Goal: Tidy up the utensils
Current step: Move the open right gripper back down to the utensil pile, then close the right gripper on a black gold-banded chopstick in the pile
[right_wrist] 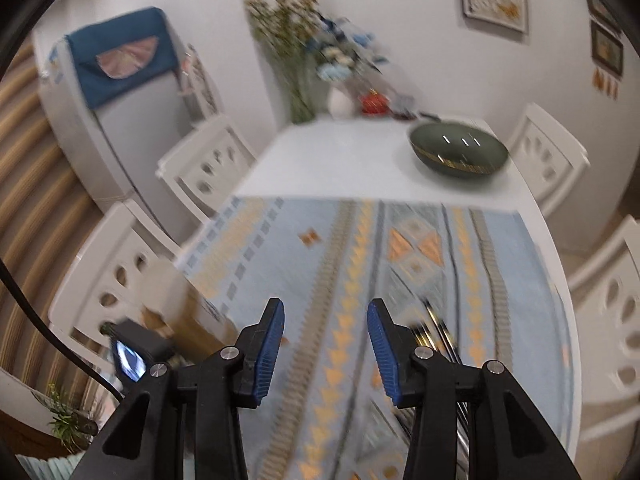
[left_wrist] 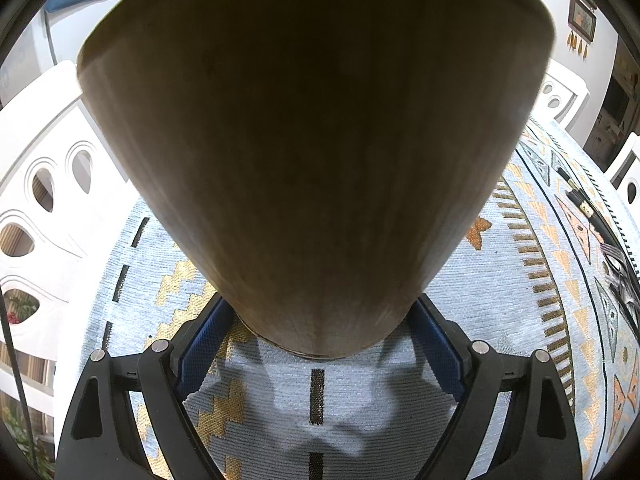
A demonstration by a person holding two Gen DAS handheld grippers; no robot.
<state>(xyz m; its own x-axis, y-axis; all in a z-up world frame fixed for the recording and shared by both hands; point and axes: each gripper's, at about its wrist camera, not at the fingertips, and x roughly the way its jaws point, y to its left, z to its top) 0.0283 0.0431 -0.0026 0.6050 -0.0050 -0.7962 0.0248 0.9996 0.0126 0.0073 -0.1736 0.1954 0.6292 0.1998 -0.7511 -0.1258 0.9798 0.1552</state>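
Note:
A tall wooden utensil holder [left_wrist: 312, 140] fills most of the left wrist view and stands on the patterned blue tablecloth [left_wrist: 500, 248]. My left gripper [left_wrist: 320, 308] is shut on its lower part, with a blue pad pressed against each side. Several dark-handled utensils [left_wrist: 604, 248] lie on the cloth at the far right. In the blurred right wrist view, my right gripper [right_wrist: 326, 308] hangs open above the tablecloth [right_wrist: 320, 248] with nothing between its pads. The utensils [right_wrist: 436, 332] lie just right of its right finger. The holder [right_wrist: 188, 320] shows as a tan blur at the left.
A dark green bowl [right_wrist: 458, 154] sits on the bare white table [right_wrist: 320, 160] beyond the cloth. A vase of flowers [right_wrist: 308, 52] and small items stand at the table's far end. White chairs [right_wrist: 204, 168] line the left side and another chair [right_wrist: 552, 152] stands on the right.

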